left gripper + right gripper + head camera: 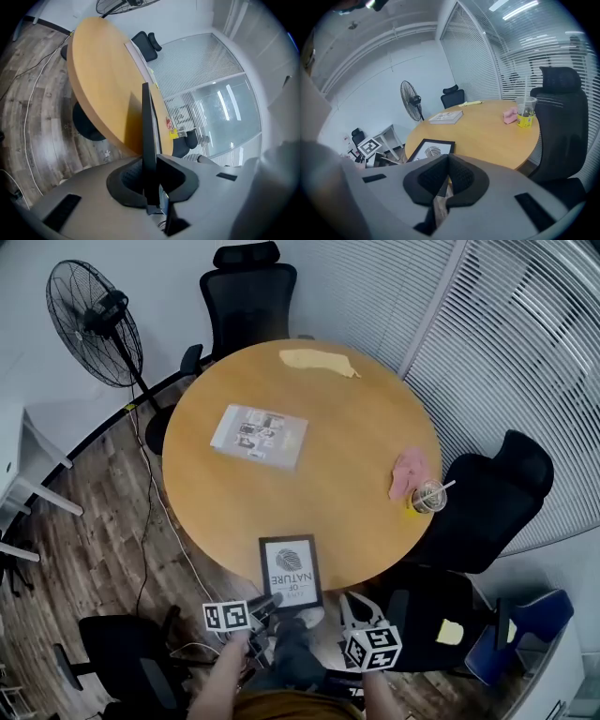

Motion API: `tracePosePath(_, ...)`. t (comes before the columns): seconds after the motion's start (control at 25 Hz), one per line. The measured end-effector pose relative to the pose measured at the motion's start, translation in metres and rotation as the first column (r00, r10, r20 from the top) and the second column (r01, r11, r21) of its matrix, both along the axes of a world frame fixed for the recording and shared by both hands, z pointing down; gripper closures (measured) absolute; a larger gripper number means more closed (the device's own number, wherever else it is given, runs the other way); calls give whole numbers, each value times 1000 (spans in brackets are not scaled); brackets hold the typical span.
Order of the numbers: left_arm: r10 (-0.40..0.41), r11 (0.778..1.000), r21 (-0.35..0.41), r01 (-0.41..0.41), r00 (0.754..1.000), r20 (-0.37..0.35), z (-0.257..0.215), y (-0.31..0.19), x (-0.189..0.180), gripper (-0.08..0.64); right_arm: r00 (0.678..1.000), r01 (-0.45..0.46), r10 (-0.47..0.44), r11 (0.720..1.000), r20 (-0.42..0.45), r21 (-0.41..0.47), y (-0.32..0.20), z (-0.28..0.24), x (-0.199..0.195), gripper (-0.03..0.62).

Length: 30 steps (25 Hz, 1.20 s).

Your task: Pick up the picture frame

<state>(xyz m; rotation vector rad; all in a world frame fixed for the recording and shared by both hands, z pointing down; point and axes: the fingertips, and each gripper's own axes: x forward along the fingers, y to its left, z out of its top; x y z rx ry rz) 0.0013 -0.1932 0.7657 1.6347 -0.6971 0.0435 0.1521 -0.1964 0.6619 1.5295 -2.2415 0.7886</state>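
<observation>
The picture frame point(291, 571) is sitting at the near edge of the round tabletop point(347, 418), with its near end reaching past the rim. The left gripper point(273, 601) is gripping that end. The left gripper view is showing the frame edge-on between the jaws, which are pressing on both of its faces, while the head view is showing the fingerprint print facing up. The right gripper point(356, 613) is hovering just beside the frame, off the tabletop. Its own view is showing its jaws together with nothing between them. Farther out, a book point(260, 435) is lying toward the far left edge. A pink cloth point(410, 472) and a cup point(428, 496) are sitting side by side at the right edge.
</observation>
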Motion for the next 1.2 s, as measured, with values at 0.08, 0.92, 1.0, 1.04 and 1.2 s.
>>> tracePosePath(0.08,20,1000,21,-20,1000,13,-7,-3,1,489,1000,-5,5,1000,-3,10,2,-5,-1,580)
tracePosePath(0.92,-4,989,147,-6,997,71,-51,-6,9,506,998,-68,69,995,-6,77,48,-40,15,580)
tracePosePath(1.0,-2,987,159,-10,997,80,-56,-4,10,506,997,-75,76,994,-3,82,52,-42,15,580)
tracePosePath(1.04,-3,985,171,-12,996,89,-60,-4,9,506,997,-78,78,993,0,85,54,-43,15,580)
tracePosePath(1.2,-11,976,217,-15,993,117,-72,-5,5,506,997,-82,82,991,3,103,59,-49,15,580)
